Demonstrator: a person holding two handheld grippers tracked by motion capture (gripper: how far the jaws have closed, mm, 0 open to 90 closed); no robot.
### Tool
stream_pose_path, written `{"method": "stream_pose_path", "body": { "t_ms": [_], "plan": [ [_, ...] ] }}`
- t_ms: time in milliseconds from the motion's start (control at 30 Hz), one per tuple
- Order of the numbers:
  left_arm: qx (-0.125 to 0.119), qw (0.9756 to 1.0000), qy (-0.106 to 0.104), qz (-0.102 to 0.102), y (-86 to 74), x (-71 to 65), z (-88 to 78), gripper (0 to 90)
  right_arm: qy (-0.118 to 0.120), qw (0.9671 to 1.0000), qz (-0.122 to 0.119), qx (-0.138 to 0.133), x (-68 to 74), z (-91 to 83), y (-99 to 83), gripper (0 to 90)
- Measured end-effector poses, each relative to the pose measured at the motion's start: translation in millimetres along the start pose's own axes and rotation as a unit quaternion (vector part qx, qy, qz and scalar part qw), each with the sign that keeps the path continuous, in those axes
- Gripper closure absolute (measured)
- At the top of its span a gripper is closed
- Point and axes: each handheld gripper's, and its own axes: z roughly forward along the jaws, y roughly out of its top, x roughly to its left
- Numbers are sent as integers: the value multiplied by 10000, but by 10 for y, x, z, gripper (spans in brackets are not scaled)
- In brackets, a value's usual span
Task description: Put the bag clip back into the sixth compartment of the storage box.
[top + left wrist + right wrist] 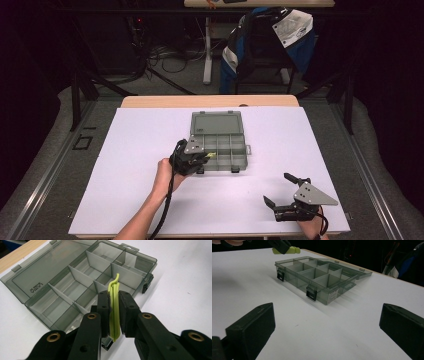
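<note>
**Green strip over the box: drop it cleanly**

Left gripper (113, 312) clamps a thin yellow-green strip (114, 307) edge-up, poised above the near-left compartments of the open grey box (220, 145). Right gripper (282, 192) rests agape, well apart. Judgement: centre the strip over one cell and lower it between the dividers before releasing.

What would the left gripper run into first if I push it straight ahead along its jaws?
Probably the open organizer box: the left gripper, shut on a yellow-green strip, points over its near compartments. Whether it clears the front wall is unclear.
</note>
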Motion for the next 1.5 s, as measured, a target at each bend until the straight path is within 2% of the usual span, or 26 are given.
{"method": "stream_pose_path", "body": {
  "t_ms": [400,1033,1267,1500],
  "plan": [
    [10,9999,12,-148,39,43,51,802,-12,10000,18,-22,3,4,1,0],
    [52,9998,-40,-173,91,91,99,802,-28,10000,20,-10,1,1,3,0],
    [67,9996,-11,-258,119,113,130,802,-27,10000,8,-26,-3,2,4,0],
    [88,9987,62,-497,131,144,173,802,-51,10000,11,-46,-6,3,5,0]
  ]
}}
